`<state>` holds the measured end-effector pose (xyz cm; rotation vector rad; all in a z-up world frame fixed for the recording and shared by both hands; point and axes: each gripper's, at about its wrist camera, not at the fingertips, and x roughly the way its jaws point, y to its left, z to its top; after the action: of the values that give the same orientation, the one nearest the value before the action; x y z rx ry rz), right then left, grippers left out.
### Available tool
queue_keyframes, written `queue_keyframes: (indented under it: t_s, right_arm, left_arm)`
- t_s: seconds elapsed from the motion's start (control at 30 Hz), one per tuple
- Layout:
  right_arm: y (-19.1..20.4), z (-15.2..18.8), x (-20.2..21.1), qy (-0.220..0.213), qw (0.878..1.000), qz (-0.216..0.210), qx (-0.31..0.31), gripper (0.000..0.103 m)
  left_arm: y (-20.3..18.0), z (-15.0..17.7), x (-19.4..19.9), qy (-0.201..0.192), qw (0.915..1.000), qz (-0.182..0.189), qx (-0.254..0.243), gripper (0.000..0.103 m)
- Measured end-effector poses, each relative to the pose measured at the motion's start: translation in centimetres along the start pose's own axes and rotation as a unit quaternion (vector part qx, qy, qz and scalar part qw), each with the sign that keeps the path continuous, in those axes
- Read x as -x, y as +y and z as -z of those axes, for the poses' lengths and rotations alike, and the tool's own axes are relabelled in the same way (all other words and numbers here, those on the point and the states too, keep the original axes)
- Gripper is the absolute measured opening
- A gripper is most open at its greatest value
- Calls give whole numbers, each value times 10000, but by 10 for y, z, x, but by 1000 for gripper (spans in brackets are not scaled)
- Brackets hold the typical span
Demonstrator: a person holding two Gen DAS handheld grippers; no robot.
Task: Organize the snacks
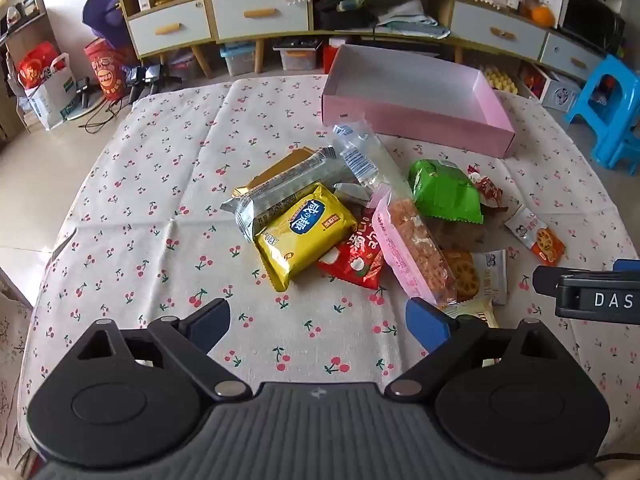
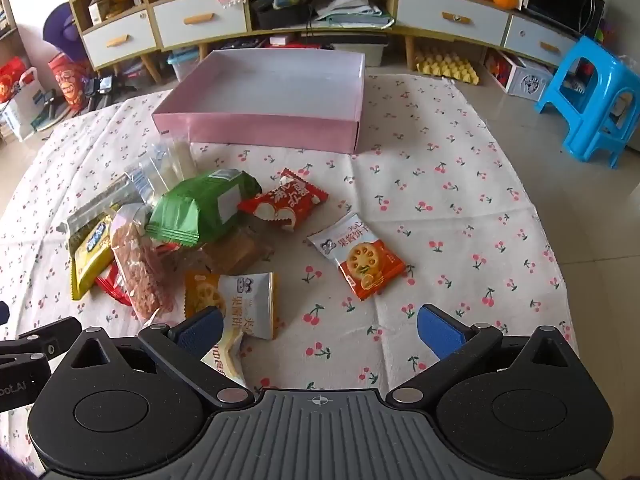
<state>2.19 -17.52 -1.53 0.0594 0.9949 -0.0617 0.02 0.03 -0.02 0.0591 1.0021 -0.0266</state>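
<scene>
A pile of snack packets lies on the cherry-print tablecloth [image 1: 160, 200]: a yellow packet [image 1: 306, 236], a grey-gold bar [image 1: 280, 188], a red packet [image 1: 356, 260], a pink cereal bar [image 1: 416, 248] and a green packet [image 1: 444, 192]. An empty pink box [image 1: 412, 92] stands behind them. My left gripper [image 1: 318, 322] is open and empty, just short of the pile. In the right wrist view the green packet [image 2: 204, 208], an orange-white biscuit packet [image 2: 360, 256], another biscuit packet [image 2: 244, 300] and the pink box [image 2: 272, 92] show. My right gripper [image 2: 318, 330] is open and empty.
Low cabinets with drawers [image 1: 244, 16] line the far wall. A blue plastic stool [image 2: 588, 100] stands on the floor at the right. Bags [image 1: 44, 80] sit on the floor at the left. The right gripper's body [image 1: 596, 292] shows at the left view's right edge.
</scene>
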Motion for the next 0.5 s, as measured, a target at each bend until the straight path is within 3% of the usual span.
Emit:
queue_keyframes:
  t_s: [0.5]
  right_arm:
    - [3, 3, 5, -39, 10000, -74, -12, 103]
  left_arm:
    - [0, 2, 2, -196, 9996, -162, -77, 97]
